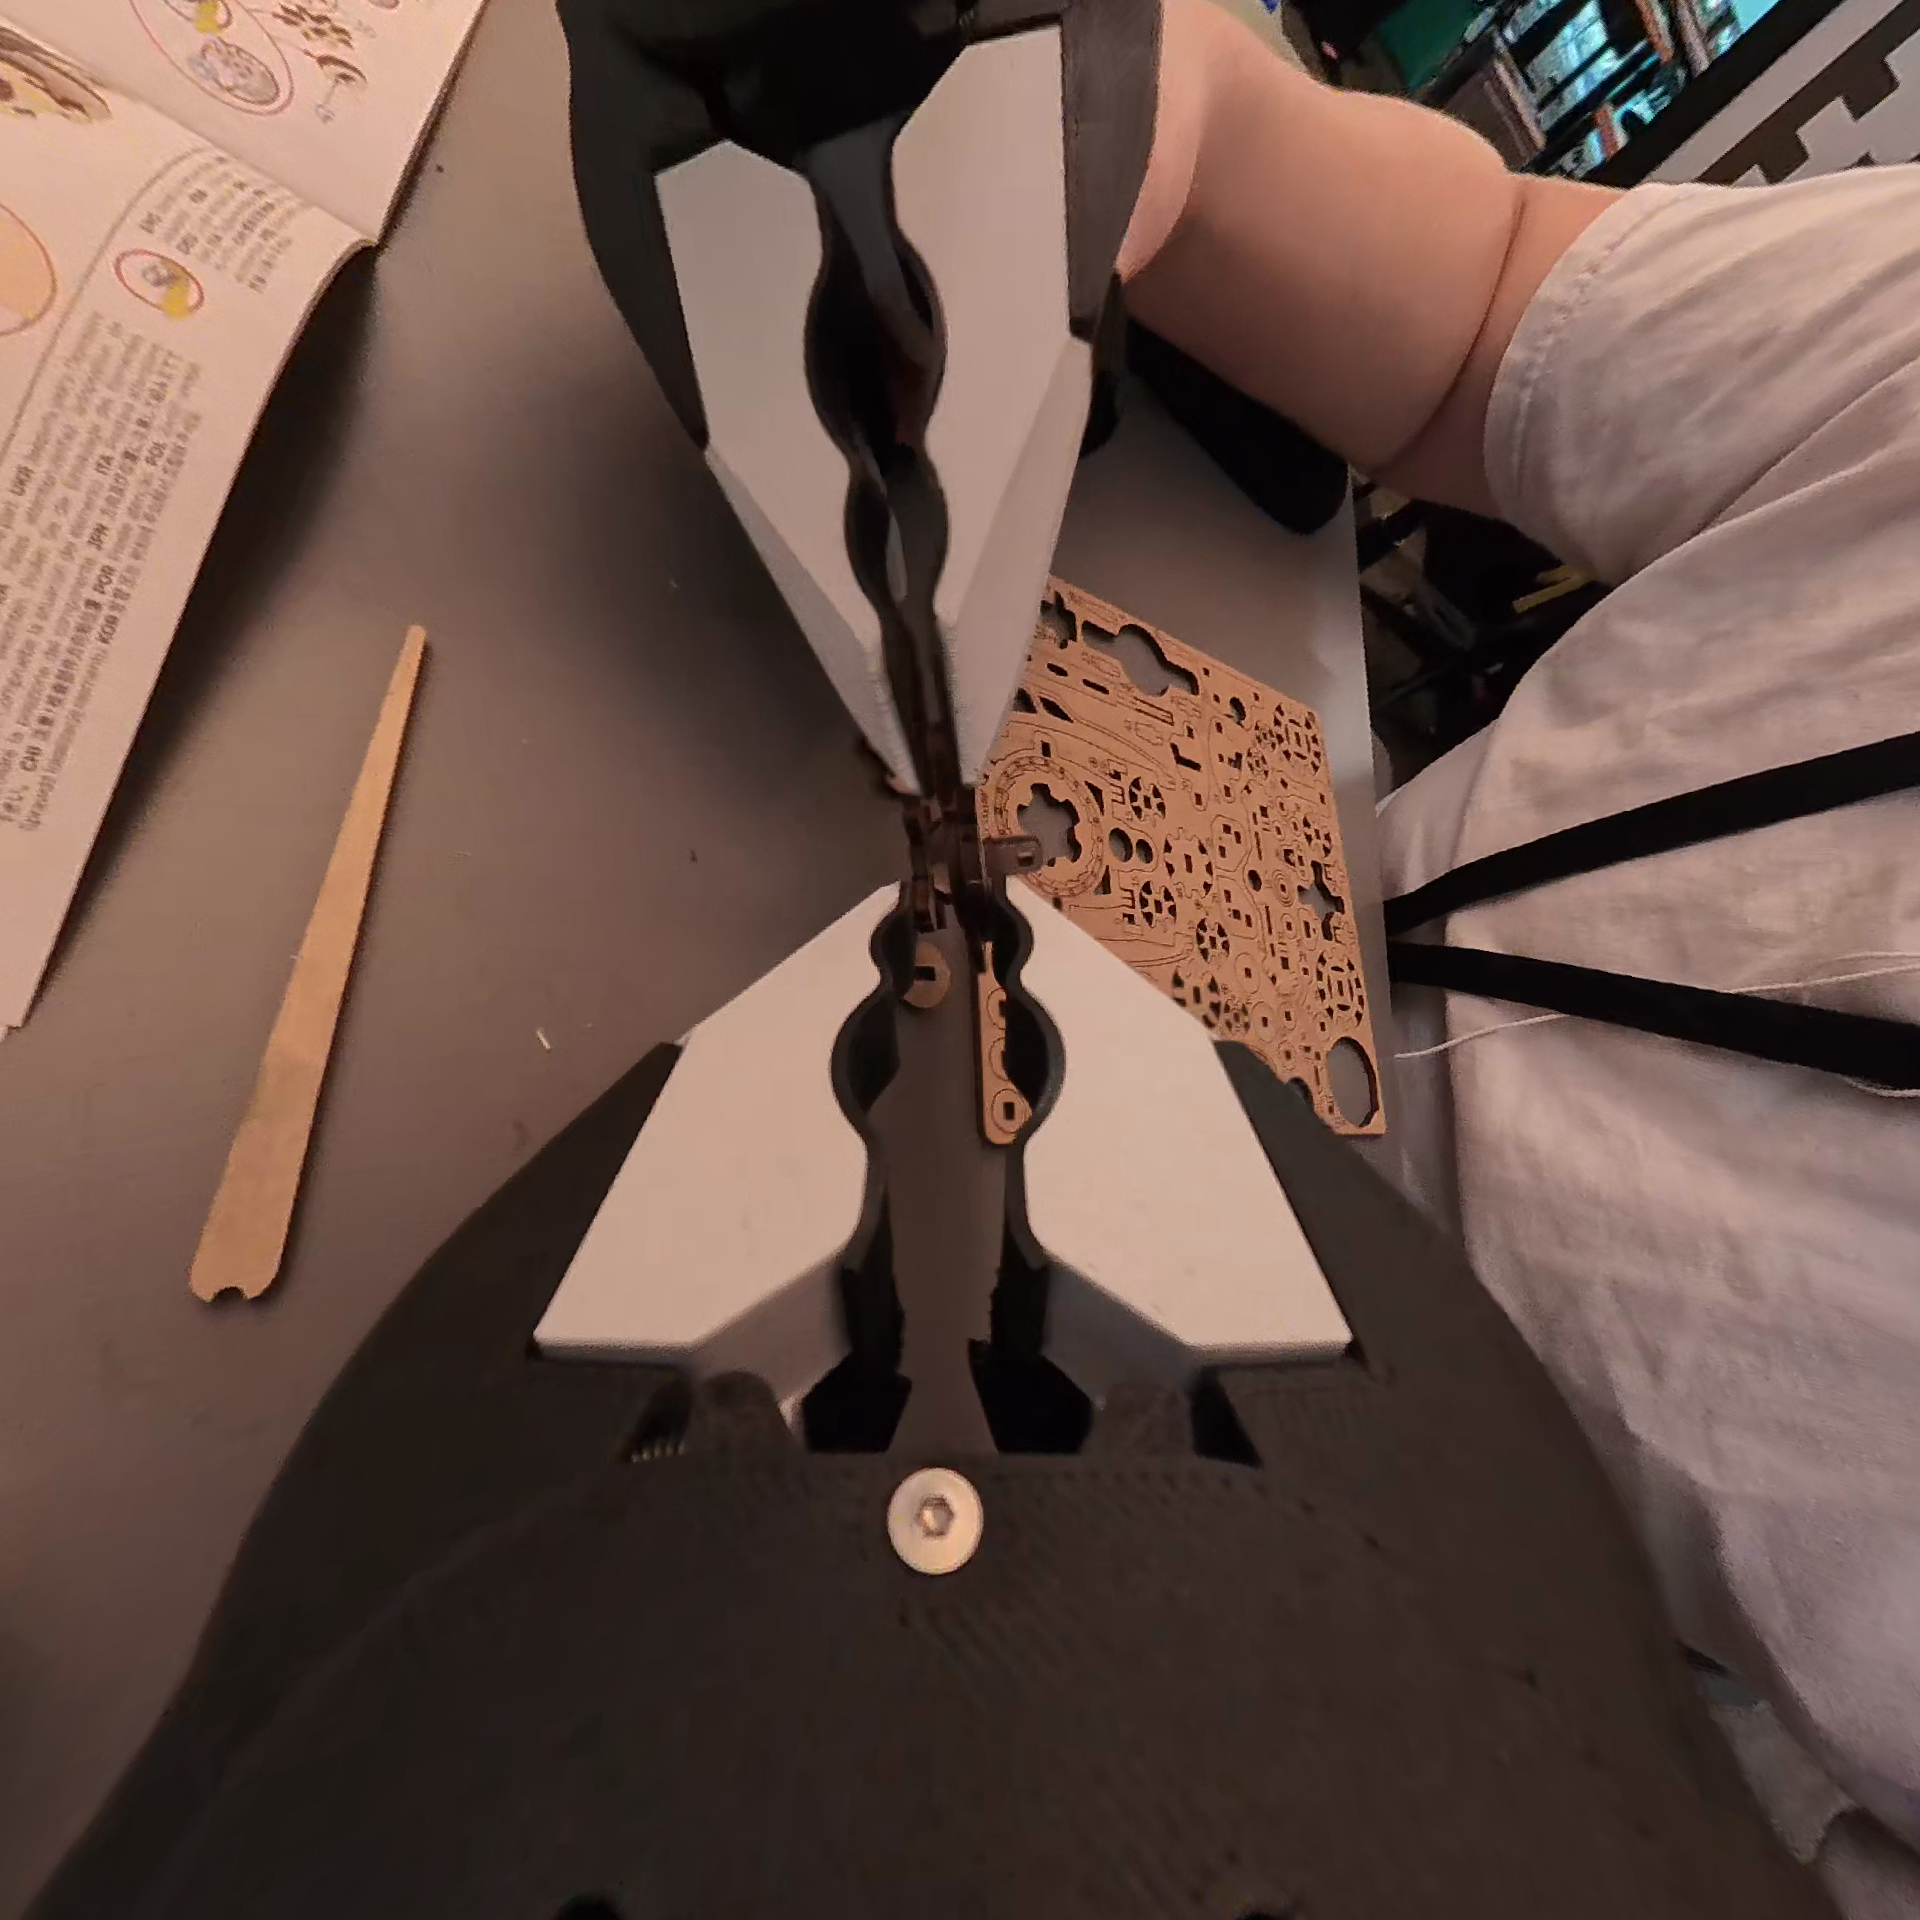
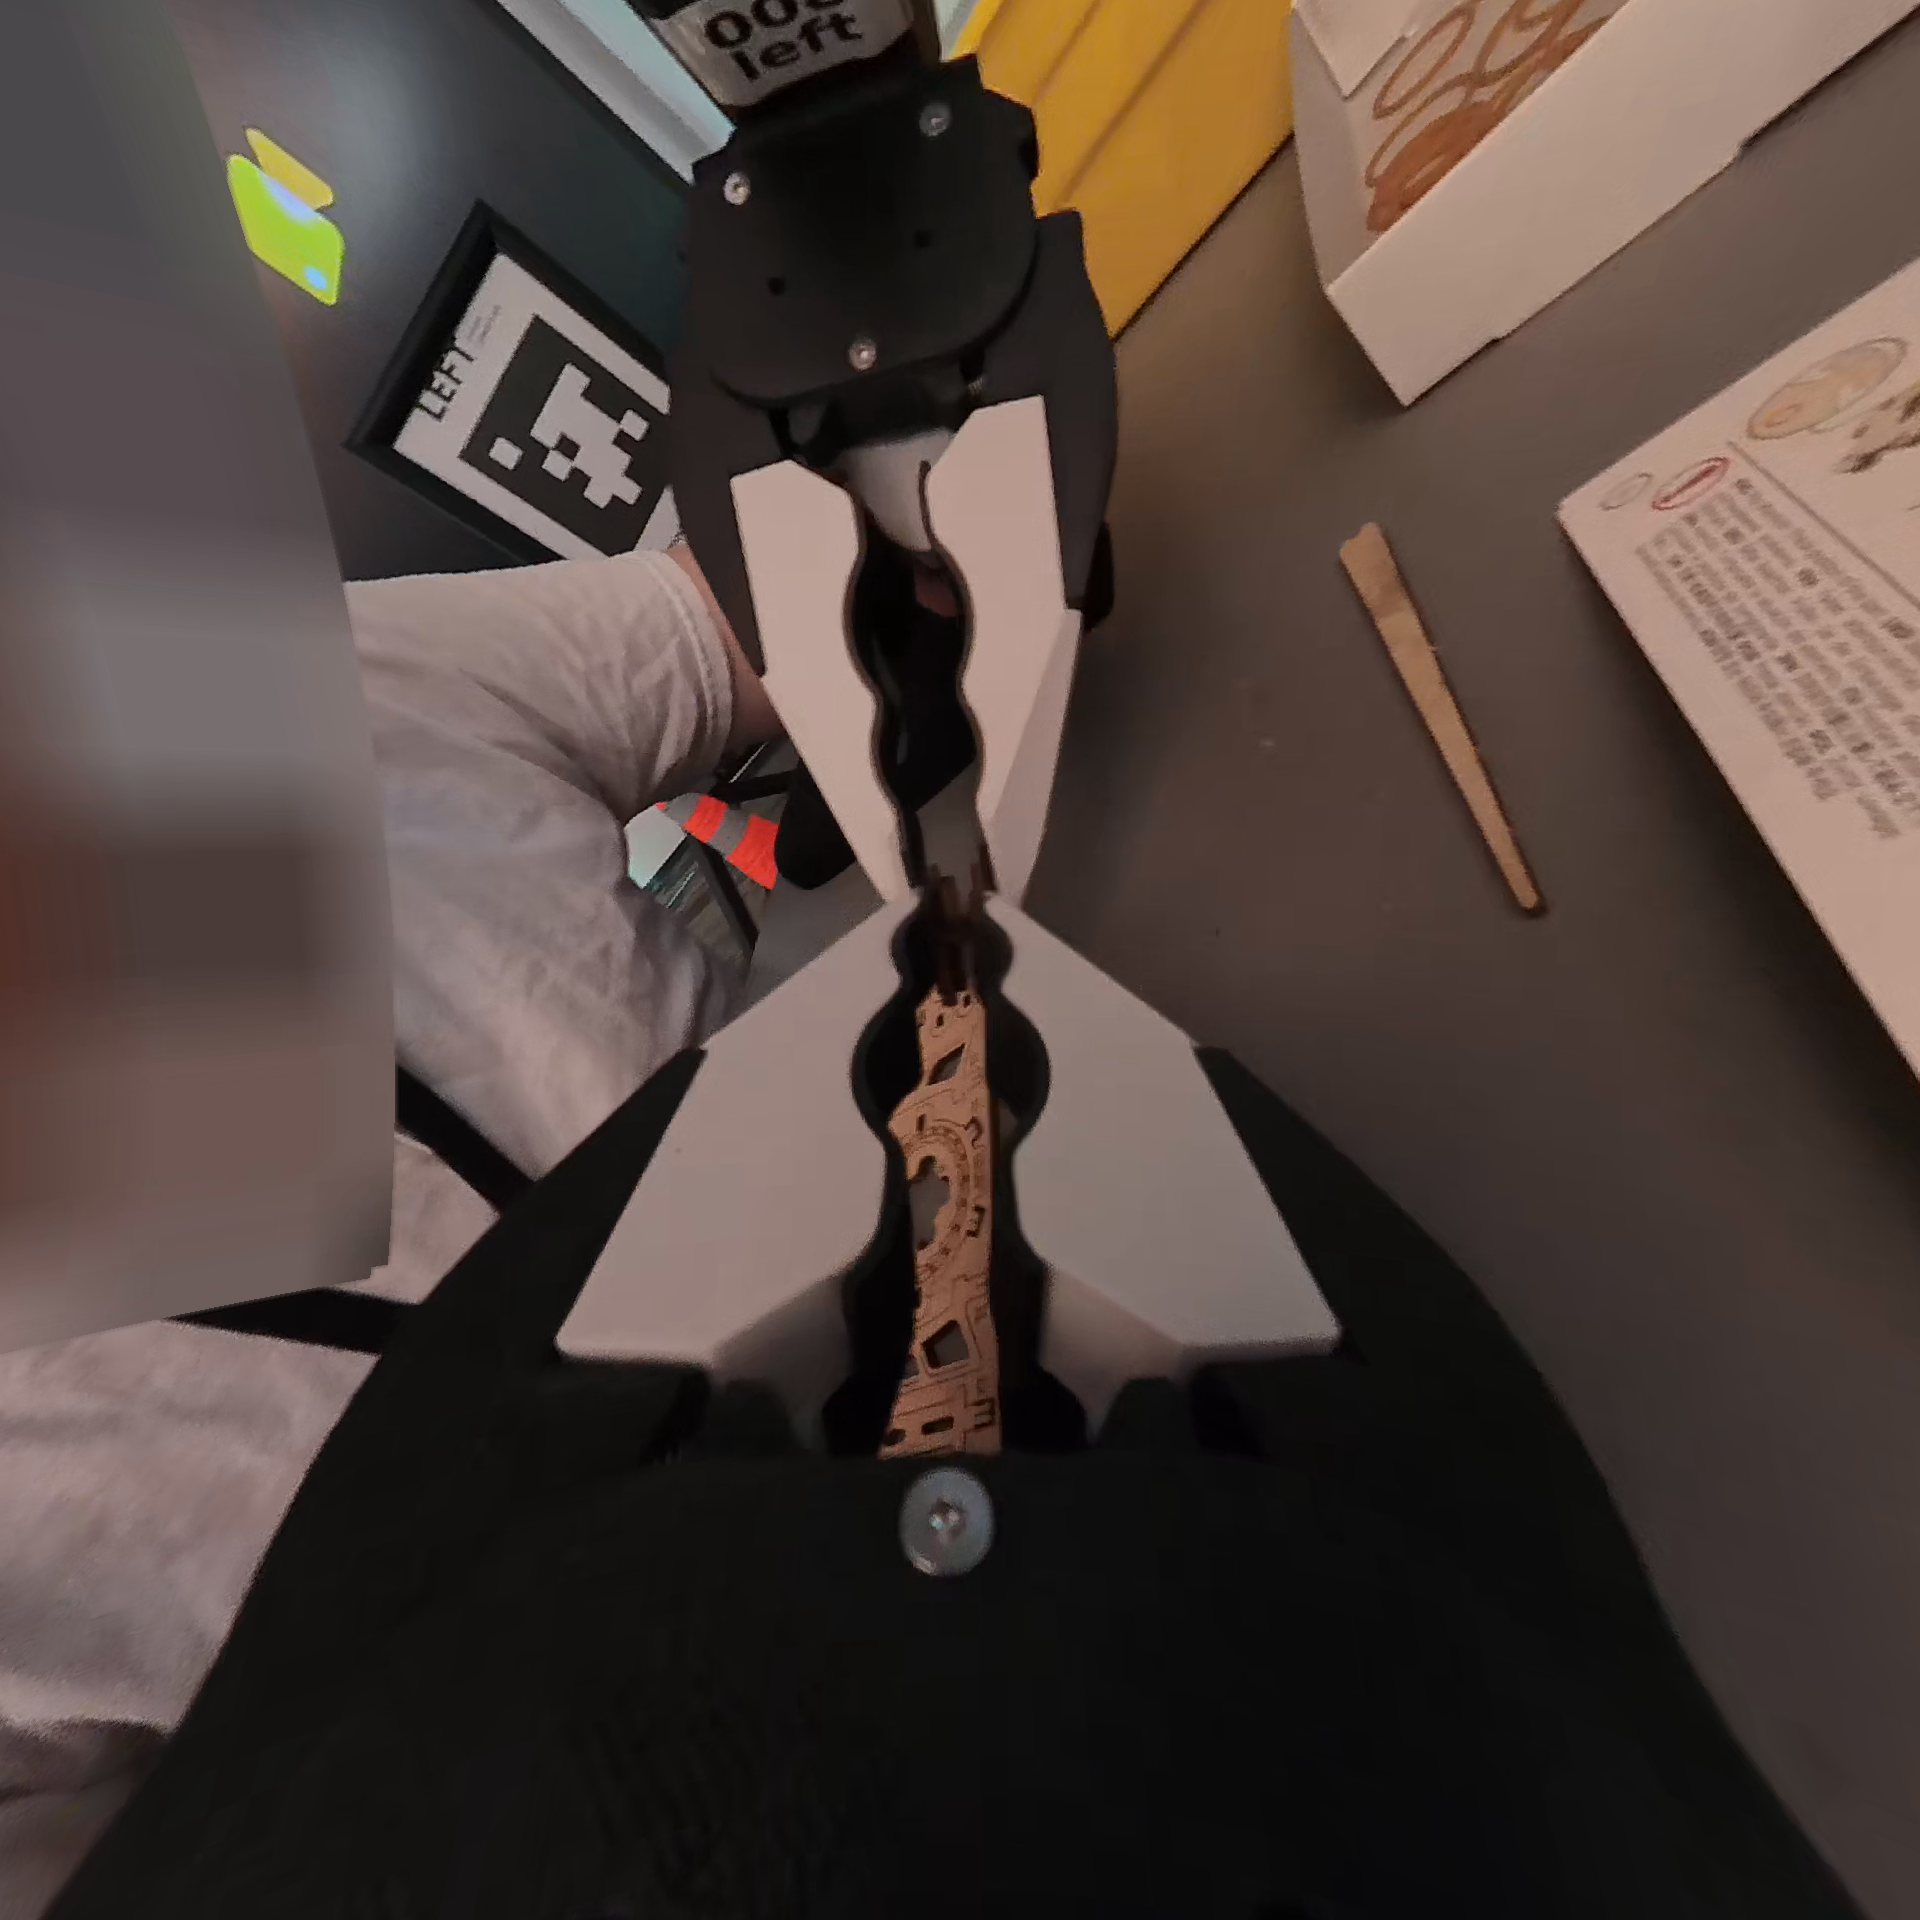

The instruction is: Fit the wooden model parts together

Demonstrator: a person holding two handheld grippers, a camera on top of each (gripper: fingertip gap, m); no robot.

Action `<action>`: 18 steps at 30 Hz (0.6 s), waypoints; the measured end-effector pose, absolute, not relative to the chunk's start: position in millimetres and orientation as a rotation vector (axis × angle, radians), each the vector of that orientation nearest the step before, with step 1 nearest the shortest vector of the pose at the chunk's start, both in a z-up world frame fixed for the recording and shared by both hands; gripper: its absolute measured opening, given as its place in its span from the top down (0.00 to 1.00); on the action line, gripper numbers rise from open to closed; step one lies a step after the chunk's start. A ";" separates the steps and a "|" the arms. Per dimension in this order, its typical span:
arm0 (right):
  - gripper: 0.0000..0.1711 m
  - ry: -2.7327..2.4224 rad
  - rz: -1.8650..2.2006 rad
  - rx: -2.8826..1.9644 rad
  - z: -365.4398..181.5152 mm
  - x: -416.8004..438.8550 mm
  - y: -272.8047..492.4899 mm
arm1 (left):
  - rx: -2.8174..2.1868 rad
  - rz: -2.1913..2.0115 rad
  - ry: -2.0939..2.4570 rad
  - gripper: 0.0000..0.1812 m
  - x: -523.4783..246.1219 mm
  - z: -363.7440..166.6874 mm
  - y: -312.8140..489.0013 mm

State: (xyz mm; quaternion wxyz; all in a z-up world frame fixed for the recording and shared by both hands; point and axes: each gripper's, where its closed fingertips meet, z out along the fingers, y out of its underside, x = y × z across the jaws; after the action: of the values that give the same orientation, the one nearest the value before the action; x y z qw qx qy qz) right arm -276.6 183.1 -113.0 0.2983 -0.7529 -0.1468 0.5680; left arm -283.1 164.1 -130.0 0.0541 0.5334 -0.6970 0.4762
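Left wrist view: left gripper (image 1: 940, 904) pinched tight on small wooden piece (image 1: 1003, 1049), tip to tip with right gripper (image 1: 935, 774), likely aligning the joint above parts sheet (image 1: 1226, 862) (wooden stick (image 1: 312, 966) left of sheet). Right gripper clamps fretwork piece (image 2: 948, 1205).

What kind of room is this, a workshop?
Probably a hobby or lab workbench: a grey table holds a laser-cut wooden parts sheet, an open instruction booklet and a framed marker.
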 end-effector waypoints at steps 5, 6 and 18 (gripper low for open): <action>0.99 -0.420 1.447 -2.012 -111.5 -275.2 184.1 | 1.630 1.450 -2.144 0.92 -281.6 -129.6 166.9; 0.99 -0.389 1.437 -2.016 -112.1 -272.2 186.9 | 1.661 1.447 -2.157 0.90 -279.2 -130.4 171.2; 1.00 0.180 1.550 -1.881 -110.8 -237.3 218.4 | 1.791 1.506 -2.018 0.91 -266.8 -136.6 186.2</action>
State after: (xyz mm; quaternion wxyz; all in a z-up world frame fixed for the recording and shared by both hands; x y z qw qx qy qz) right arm -237.3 218.4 -110.8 0.3418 -0.7231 0.0693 0.5962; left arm -266.8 186.2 -136.6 0.0258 0.5794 -0.6530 0.4871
